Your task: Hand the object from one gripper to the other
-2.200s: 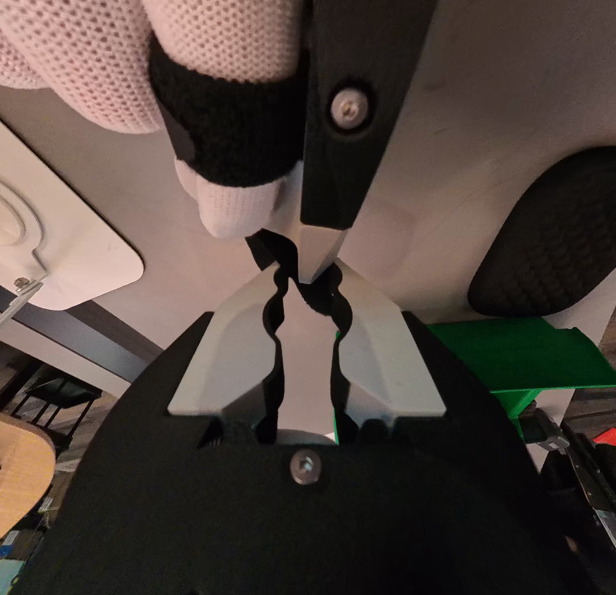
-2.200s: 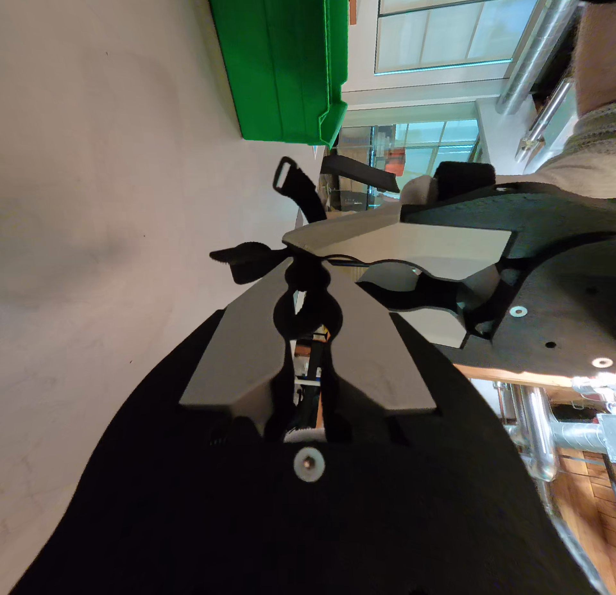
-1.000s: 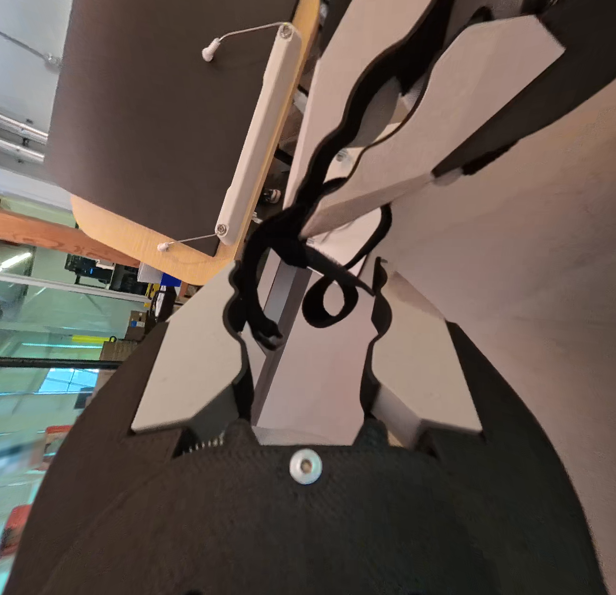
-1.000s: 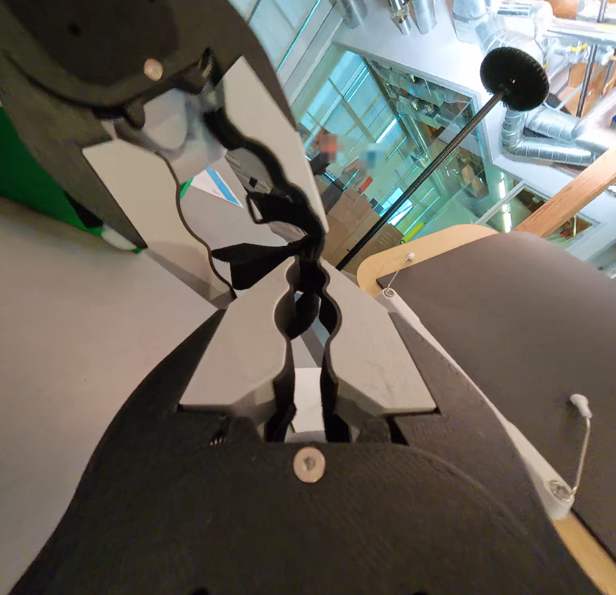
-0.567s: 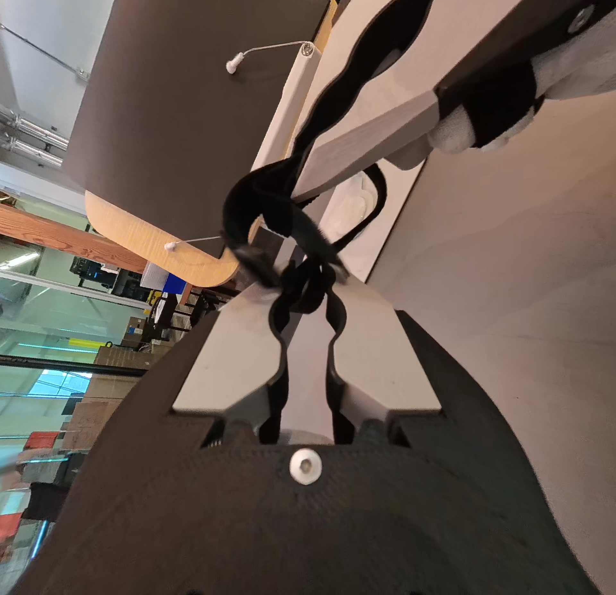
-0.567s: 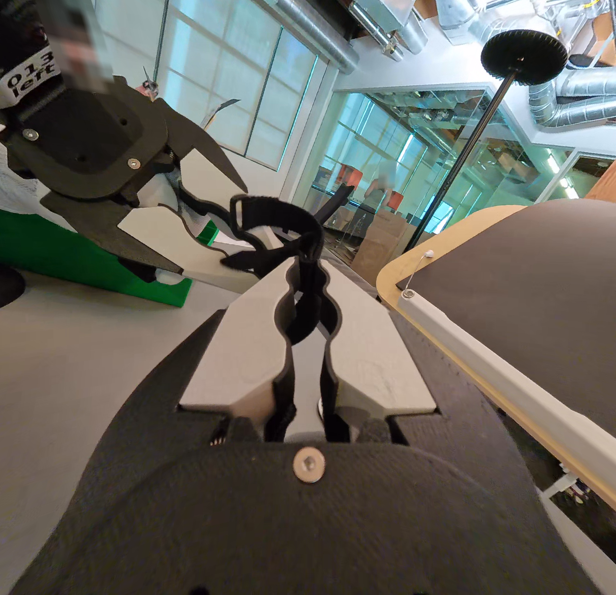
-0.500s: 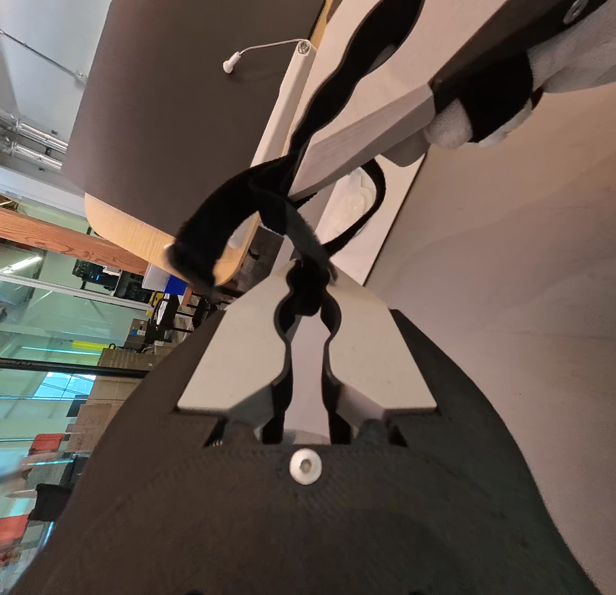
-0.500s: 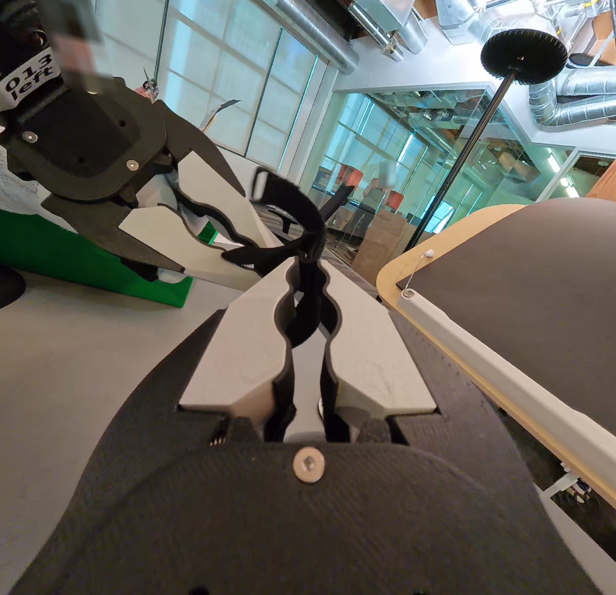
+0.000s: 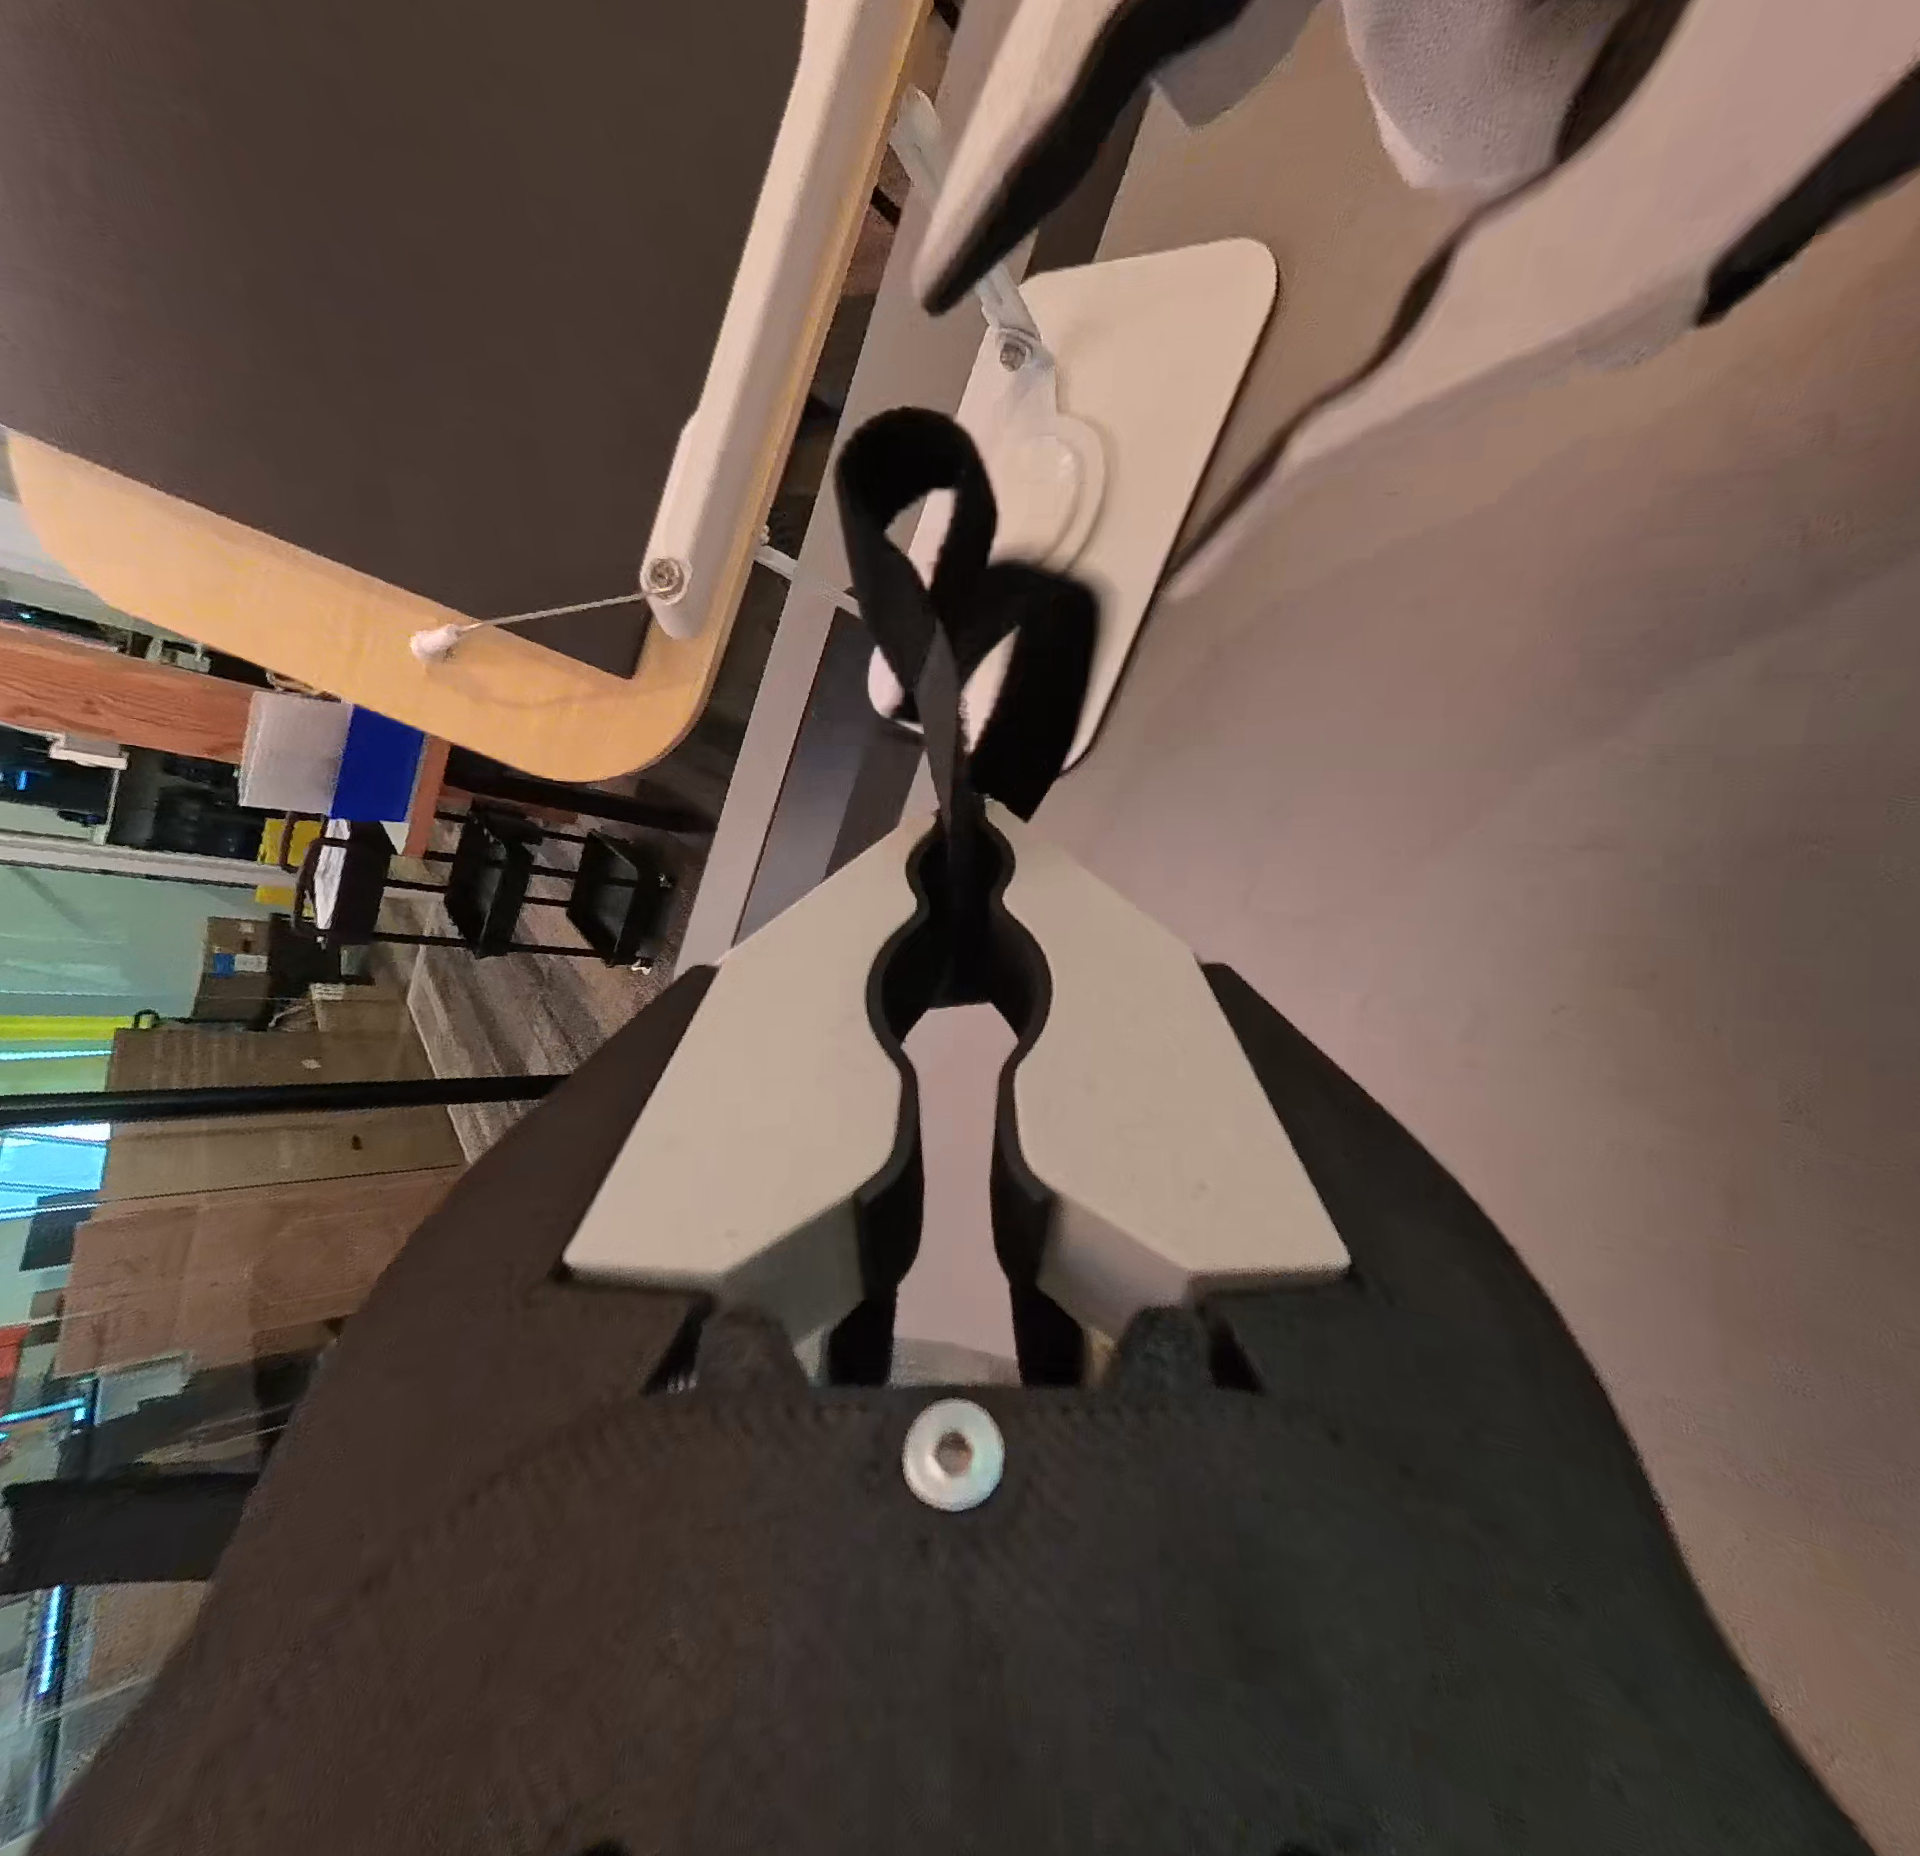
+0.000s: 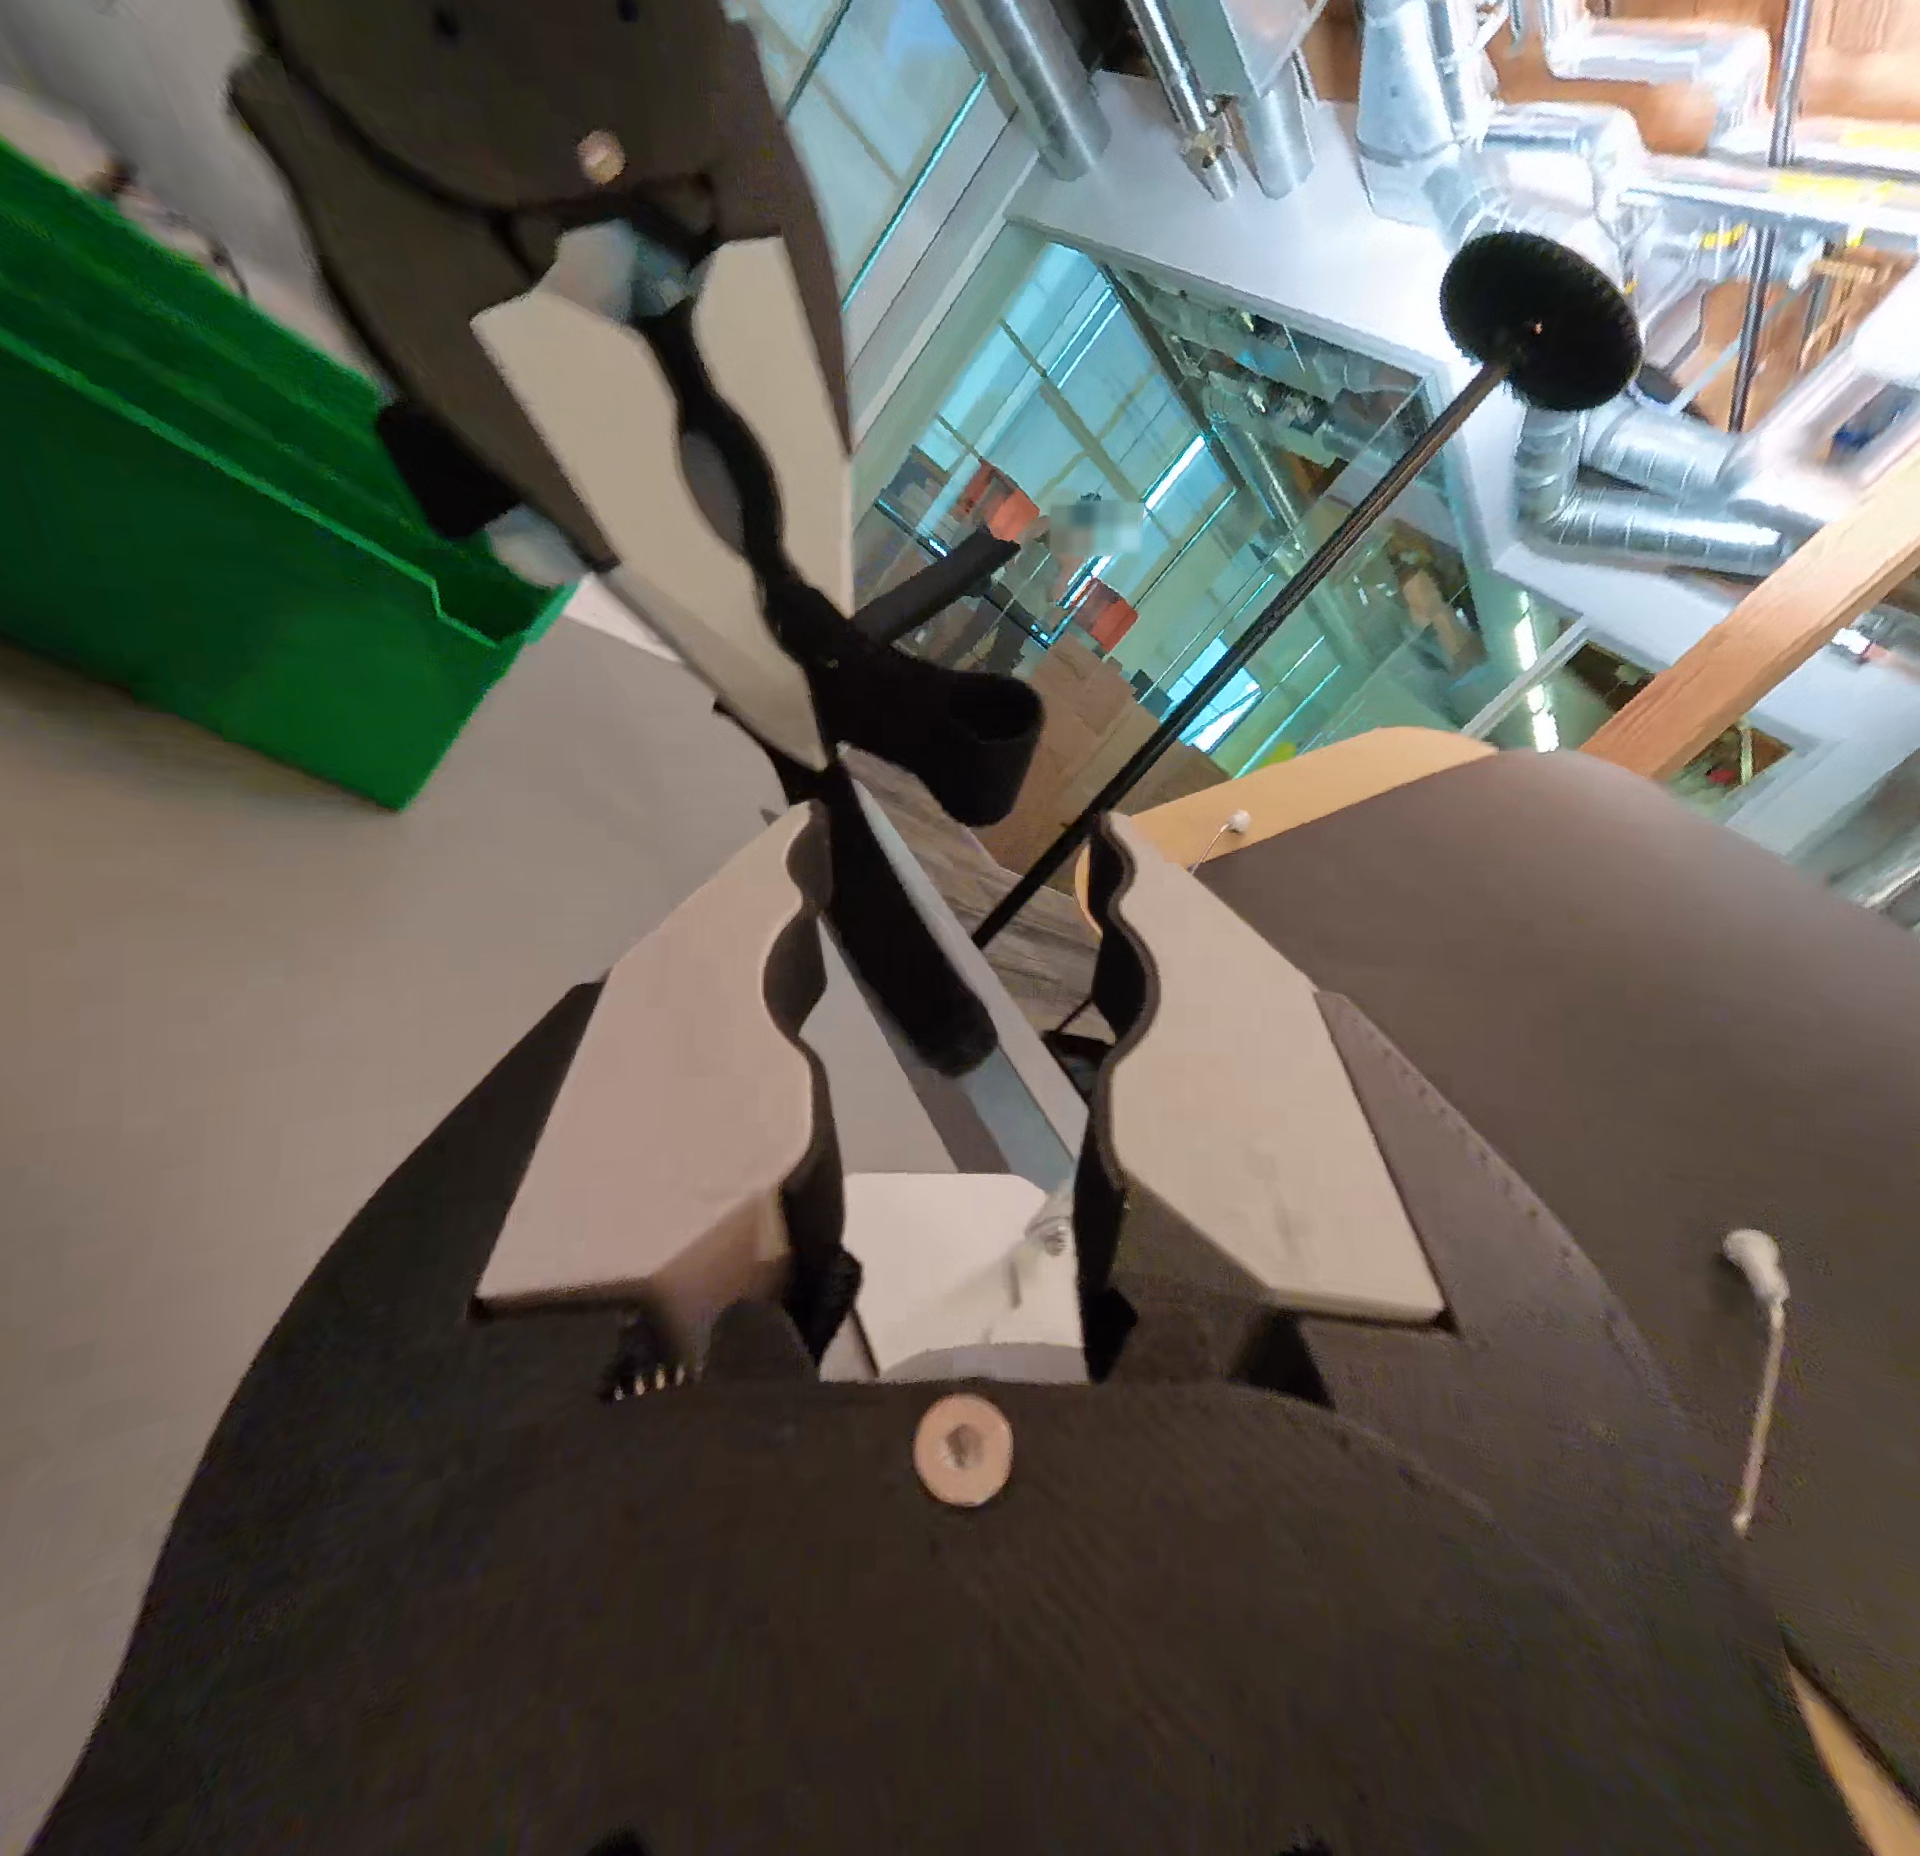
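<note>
The left gripper (image 9: 961, 850) is clamped on the black strap (image 9: 940, 601), whose loops stick out past its fingertips above the grey worktop (image 9: 1558, 767), while the right gripper (image 10: 956, 850) stands with its jaws apart around the strap's loose end, gripping nothing.

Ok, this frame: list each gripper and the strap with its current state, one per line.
left gripper: shut on the black strap, pinching it near the fingertips.
right gripper: open, fingers apart; the strap's free end hangs in the gap, not gripped.
black strap: held off the table, twisted into loops beyond the left gripper's tips.
green bin: resting on the table, untouched.
</note>
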`<state>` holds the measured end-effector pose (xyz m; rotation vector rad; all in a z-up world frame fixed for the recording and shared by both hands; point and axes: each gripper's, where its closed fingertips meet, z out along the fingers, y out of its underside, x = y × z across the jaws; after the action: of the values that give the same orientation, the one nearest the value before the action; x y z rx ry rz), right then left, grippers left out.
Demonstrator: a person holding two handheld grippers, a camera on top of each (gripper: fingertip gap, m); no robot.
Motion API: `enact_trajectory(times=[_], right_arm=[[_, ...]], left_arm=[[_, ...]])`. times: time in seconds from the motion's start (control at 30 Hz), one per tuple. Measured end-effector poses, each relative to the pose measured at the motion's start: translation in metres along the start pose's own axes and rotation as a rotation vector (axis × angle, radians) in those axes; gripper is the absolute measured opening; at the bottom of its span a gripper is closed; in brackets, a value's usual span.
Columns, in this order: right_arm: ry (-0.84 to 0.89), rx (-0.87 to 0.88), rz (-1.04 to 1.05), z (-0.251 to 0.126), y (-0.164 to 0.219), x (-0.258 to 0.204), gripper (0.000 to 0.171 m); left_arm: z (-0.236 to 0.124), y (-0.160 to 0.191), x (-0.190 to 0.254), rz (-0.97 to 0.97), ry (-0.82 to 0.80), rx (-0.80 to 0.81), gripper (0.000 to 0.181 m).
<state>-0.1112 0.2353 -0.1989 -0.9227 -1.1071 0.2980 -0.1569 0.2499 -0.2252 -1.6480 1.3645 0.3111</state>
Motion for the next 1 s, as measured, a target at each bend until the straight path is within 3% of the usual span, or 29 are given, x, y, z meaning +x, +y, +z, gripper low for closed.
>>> enact_trajectory(times=[0.2, 0.3, 0.43, 0.57, 0.73, 1.0], right_arm=[[0.021, -0.056, -0.29, 0.005, -0.001, -0.022, 0.057], [0.03, -0.088, -0.402, 0.008, 0.0, -0.03, 0.058], [0.112, -0.149, -0.616, 0.009, 0.005, -0.027, 0.051], [0.183, -0.184, -0.749, 0.008, 0.006, -0.018, 0.039], [0.19, -0.193, -0.769, 0.006, 0.007, -0.014, 0.007], [0.133, -0.159, -0.516, 0.002, 0.0, -0.004, 0.0]], left_arm=[[-0.006, -0.007, 0.005, -0.1, 0.121, -0.012, 0.0], [-0.009, -0.018, 0.007, -0.238, 0.21, 0.022, 0.0], [-0.014, -0.033, 0.007, -0.464, 0.349, 0.08, 0.0], [-0.017, -0.043, 0.012, -0.552, 0.455, 0.1, 0.0], [-0.016, -0.05, 0.025, -0.649, 0.563, 0.111, 0.0], [-0.019, -0.057, 0.017, -0.742, 0.576, 0.198, 0.002]])
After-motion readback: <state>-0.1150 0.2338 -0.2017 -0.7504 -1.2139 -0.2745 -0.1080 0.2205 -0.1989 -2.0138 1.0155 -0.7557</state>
